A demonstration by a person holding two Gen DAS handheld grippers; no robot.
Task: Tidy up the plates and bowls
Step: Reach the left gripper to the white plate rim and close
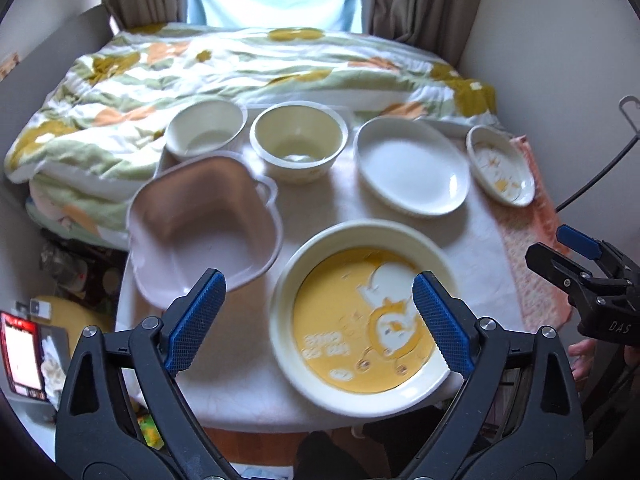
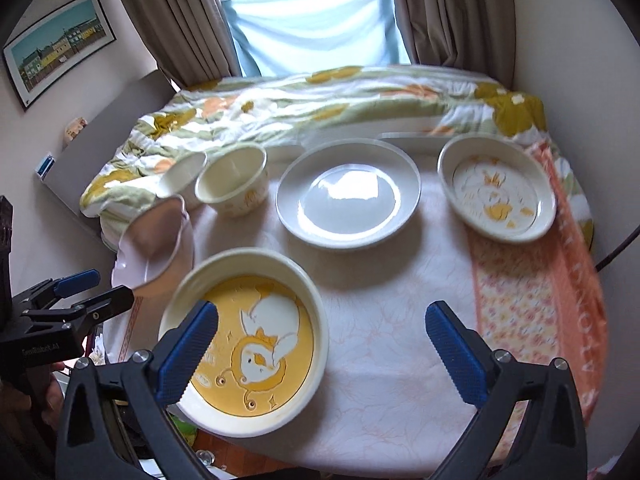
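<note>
A yellow cartoon plate lies at the table's front. Behind it are a plain white plate and a small cartoon plate at the right. Two cream bowls stand at the back left; the nearer one also shows in the right wrist view. A pink square bowl sits tilted at the left. My left gripper is open above the front edge, over the yellow plate's left side. My right gripper is open and empty, right of the yellow plate.
The round table has a white cloth and an orange towel along its right side. A bed with a floral quilt lies right behind the table. Clutter sits on the floor at the left.
</note>
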